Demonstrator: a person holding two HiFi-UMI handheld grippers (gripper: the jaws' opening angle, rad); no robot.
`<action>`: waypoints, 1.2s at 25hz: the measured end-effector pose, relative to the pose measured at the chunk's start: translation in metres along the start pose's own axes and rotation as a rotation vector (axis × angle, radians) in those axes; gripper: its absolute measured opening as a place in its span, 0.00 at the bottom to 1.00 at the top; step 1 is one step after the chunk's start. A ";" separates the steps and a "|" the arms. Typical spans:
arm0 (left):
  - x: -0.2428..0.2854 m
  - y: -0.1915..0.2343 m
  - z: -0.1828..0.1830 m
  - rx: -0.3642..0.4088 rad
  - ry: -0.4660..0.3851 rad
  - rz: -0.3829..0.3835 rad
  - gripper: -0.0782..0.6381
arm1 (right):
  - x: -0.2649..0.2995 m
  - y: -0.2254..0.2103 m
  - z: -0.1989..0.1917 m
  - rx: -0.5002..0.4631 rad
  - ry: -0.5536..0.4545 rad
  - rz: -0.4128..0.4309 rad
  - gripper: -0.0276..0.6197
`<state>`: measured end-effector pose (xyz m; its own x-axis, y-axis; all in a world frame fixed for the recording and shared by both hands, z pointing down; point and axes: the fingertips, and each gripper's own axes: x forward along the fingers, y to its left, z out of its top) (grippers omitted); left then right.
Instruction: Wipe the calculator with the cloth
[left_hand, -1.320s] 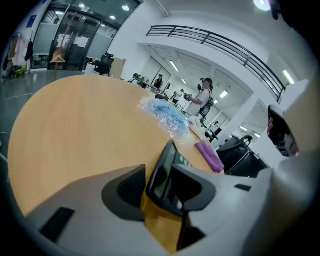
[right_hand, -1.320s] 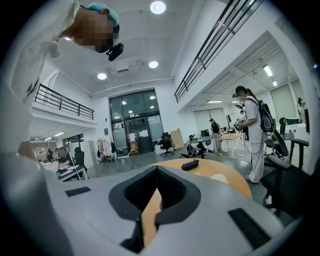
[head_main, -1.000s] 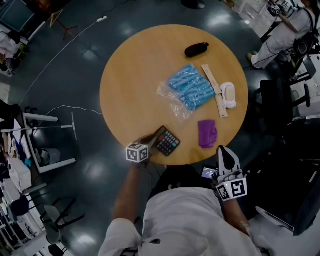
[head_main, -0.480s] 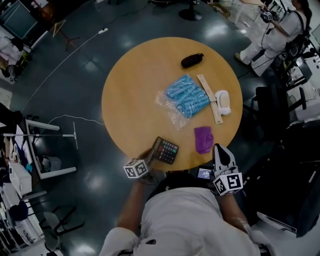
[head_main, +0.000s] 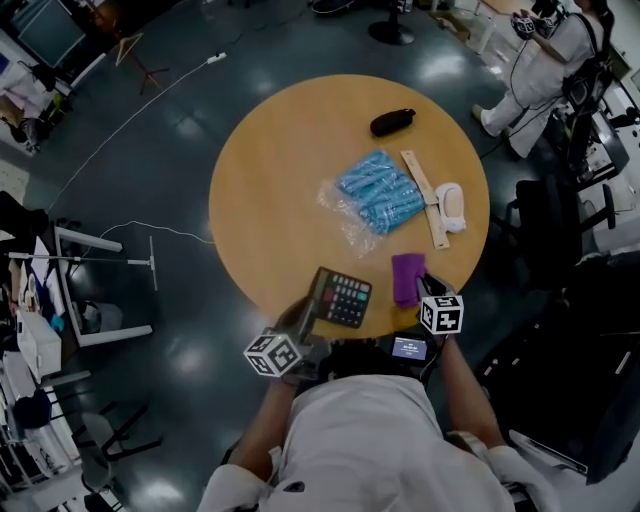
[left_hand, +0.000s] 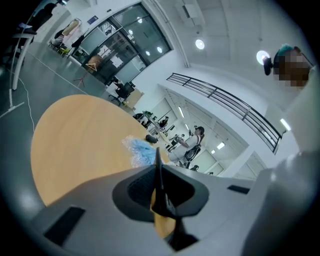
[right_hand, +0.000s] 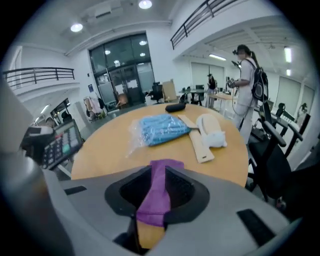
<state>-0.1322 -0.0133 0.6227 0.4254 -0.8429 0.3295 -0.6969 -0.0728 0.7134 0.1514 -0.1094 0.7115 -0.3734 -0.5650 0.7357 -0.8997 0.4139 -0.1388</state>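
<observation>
In the head view, your left claw (head_main: 306, 318) held the dark calculator (head_main: 341, 298) keys-up and tilted over the worktop's (head_main: 265, 180) near edge. The purple cloth (head_main: 407, 278) lay just beside it, and the wood on the left was bare. In the left gripper view, that claw was clamped on the calculator's thin edge. In the right gripper view, your right claw (right_hand: 159, 172), its jaws just opening, straddled the cloth without pinching it.

The black keypad calculator (head_main: 340, 297) was left of the purple fabric cloth (head_main: 407, 278) on the round wooden counter (head_main: 270, 180); the blue plastic bag (head_main: 378, 190) lay behind both.
</observation>
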 end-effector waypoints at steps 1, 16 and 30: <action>-0.001 -0.006 0.005 0.000 -0.017 0.000 0.17 | 0.012 0.001 -0.010 0.005 0.054 0.008 0.22; -0.011 -0.046 0.038 0.022 -0.110 -0.004 0.17 | 0.070 -0.001 -0.073 -0.074 0.349 -0.058 0.38; -0.015 -0.049 0.045 0.003 -0.142 -0.015 0.17 | -0.027 0.024 0.026 -0.165 -0.017 0.034 0.17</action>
<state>-0.1306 -0.0211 0.5554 0.3501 -0.9086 0.2279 -0.6929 -0.0875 0.7157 0.1339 -0.1029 0.6713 -0.4085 -0.5600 0.7207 -0.8376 0.5438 -0.0522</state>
